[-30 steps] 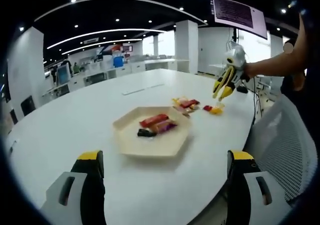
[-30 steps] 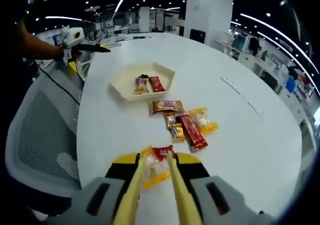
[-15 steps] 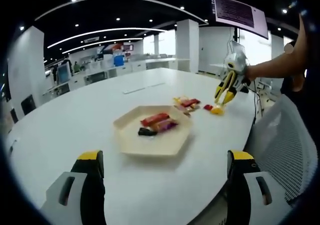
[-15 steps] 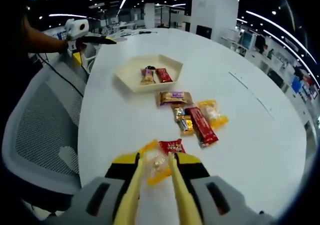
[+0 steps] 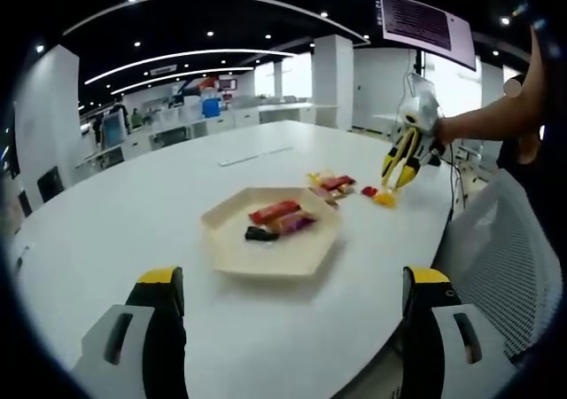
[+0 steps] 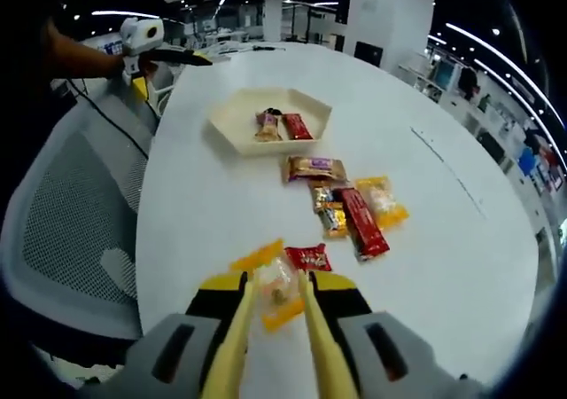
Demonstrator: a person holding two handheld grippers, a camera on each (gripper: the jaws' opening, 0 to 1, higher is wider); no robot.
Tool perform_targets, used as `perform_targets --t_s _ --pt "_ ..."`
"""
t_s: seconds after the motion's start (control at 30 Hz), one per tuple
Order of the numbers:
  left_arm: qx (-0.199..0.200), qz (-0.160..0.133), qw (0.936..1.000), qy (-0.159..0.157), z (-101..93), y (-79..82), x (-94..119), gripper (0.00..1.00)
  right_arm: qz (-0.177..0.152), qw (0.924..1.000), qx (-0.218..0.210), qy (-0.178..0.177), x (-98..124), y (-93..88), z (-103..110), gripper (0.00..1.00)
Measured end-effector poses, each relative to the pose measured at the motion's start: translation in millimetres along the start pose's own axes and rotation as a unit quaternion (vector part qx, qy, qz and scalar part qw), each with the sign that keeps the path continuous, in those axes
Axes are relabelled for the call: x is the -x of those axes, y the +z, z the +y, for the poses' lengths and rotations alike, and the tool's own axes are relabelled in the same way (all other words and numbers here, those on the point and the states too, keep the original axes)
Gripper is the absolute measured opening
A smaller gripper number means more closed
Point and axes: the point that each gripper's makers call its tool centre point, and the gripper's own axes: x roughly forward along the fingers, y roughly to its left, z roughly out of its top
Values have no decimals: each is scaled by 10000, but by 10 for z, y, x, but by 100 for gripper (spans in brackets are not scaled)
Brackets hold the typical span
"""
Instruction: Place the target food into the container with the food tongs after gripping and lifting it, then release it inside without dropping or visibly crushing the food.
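A clear yellow snack packet [image 6: 276,279] lies on the white table [image 6: 204,213] between the two yellow arms of the food tongs [image 6: 232,346]. My right gripper [image 6: 275,303] is shut on those tongs. A small red packet [image 6: 308,257] touches the yellow one. In the left gripper view the right gripper [image 5: 406,151] points the tongs down at the yellow packet [image 5: 384,197]. The beige hexagonal tray [image 5: 229,248], also seen further off as the tray [image 6: 232,131], holds a few wrapped snacks. My left gripper [image 5: 292,306] hovers open before the tray.
A loose pile of wrapped snacks [image 6: 350,206] lies between the tray and the tongs. Mesh office chairs [image 6: 71,213] stand along the table's near edge. A person's hand holds the left gripper [image 6: 151,49] beyond the tray.
The right gripper with the tongs has shifted slightly, and its view now shows the packets from a little further back. The yellow packet stays between the tong arms. The left gripper is still.
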Motion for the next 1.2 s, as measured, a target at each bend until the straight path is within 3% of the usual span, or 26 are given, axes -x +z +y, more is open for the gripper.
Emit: perform_targets --t_s 0.1,0.3,0.4,0.9,1.2 --pt "1 15 10000 -8 -4 -6 -2 99 173 9995 274 62 13 -43 20 26" --pt "17 22 10000 -4 1 -15 -3 99 116 9987 466 161 6 -12 43 26" --pt "12 42 10000 -19 -7 -18 -7 99 260 9972 671 203 -58 -12 39 27" --pt "67 36 10000 25 22 -24 -4 99 341 9962 719 357 -163 5 31 27" --pt "43 72 10000 -31 -13 -25 -8 99 444 9930 1028 368 -178 -31 70 28"
